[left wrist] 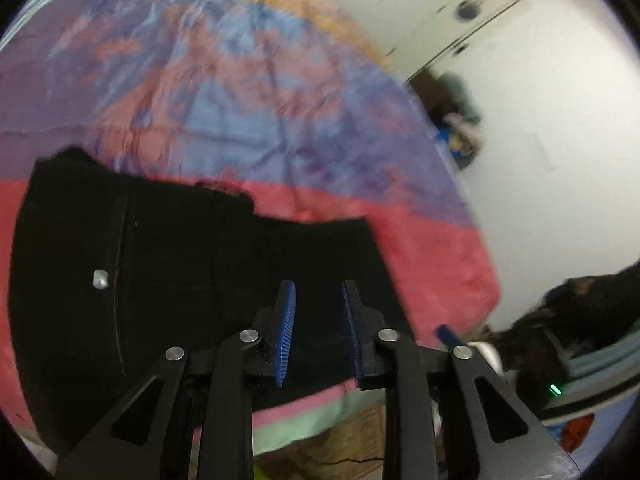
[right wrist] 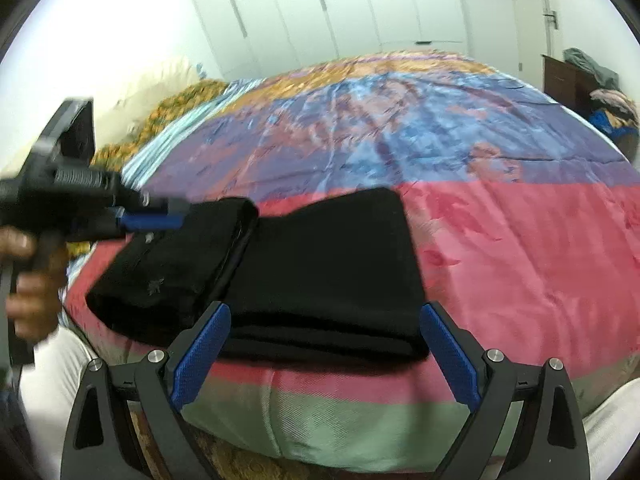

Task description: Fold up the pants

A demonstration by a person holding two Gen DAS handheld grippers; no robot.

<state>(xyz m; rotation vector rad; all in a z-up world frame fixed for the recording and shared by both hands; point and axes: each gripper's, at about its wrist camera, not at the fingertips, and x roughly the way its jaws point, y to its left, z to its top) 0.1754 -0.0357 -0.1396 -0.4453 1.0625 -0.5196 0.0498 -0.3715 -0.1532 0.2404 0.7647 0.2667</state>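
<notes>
Black pants (right wrist: 320, 272) lie on the bed (right wrist: 520, 264), on the pink band of the cover near the front edge, already doubled into a compact stack. In the right wrist view a thicker folded part w/ a seam sits at 9–10 o'clock of the stack and overlaps a flatter panel at centre. In the left wrist view a small silver button (left wrist: 100, 279) shows at 9 o'clock.

Right gripper (right wrist: 324, 348): jaws wide apart, empty, hovering just short of the stack's near edge, approx. straddling its width. Left gripper (left wrist: 318, 332): jaws apart w/ a moderate gap, nothing between the pads, hanging over the cloth's near-right part. From the right wrist view the left gripper (right wrist: 176, 216) is at 9 o'clock, its tip at the thick part's top corner; contact can't be confirmed, frame's blurred.

Judgement: fold looks mostly done; the step in hand is prob. a last fold or a tidy-up.

To do it well:
- Pinch all layers at the near edge, not just the top one, else the stack slides apart.
- Grip both corners level and lift together, so the edge stays straight.
- Carry low toward 12 o'clock and lay edge on edge.
- Let go only once the cloth is flat, then press the crease down.
- Watch the lumpy side at 9 o'clock; it may spring open.
</notes>
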